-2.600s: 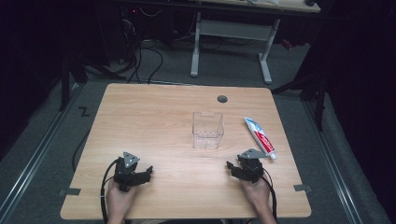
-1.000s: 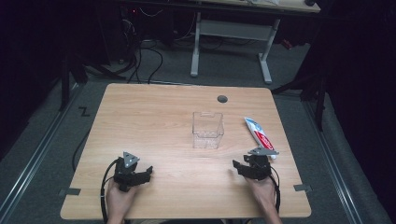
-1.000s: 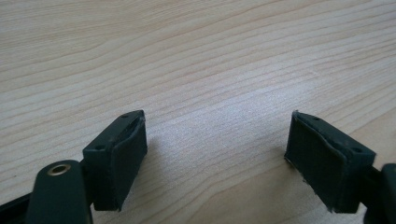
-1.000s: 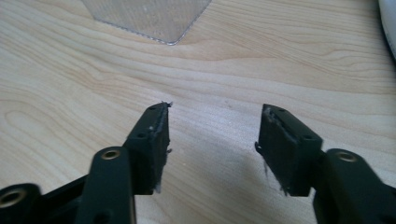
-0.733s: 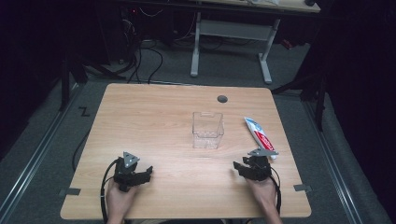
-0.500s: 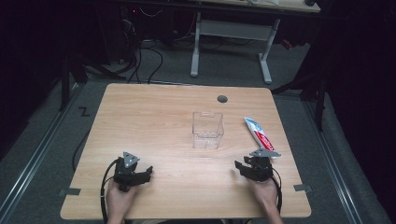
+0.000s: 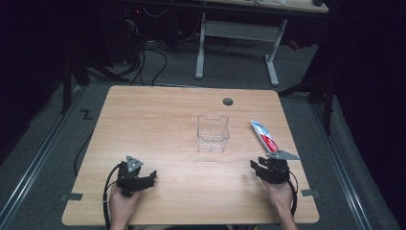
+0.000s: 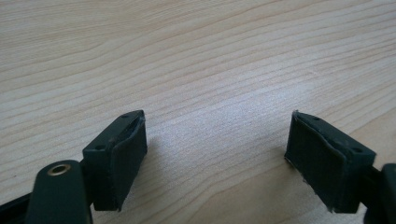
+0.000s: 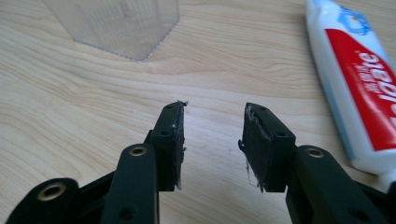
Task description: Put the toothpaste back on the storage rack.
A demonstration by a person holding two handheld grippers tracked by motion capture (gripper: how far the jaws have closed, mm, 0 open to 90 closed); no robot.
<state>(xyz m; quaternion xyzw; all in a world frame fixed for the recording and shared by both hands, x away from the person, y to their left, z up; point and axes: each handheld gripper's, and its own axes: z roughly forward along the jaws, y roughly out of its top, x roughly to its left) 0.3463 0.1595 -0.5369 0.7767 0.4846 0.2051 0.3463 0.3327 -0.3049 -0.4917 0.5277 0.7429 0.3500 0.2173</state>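
Nothing was yet grasped: the toothpaste tube [image 7: 264,136] lay right of centre, beside the right gripper [image 7: 261,167], whose empty fingers [image 9: 170,140] had just been narrowing, while the left gripper [image 7: 149,176] gaped at lower left.

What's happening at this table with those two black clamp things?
A person sits at a light wooden table, holding a black two-jaw gripper in each hand. The right gripper sits near a red-and-white toothpaste tube lying flat; its fingers have just been closing, with nothing between them, and the tube lies off to one side. The left gripper rests open over bare wood. A clear plastic box stands upright mid-table, untouched.
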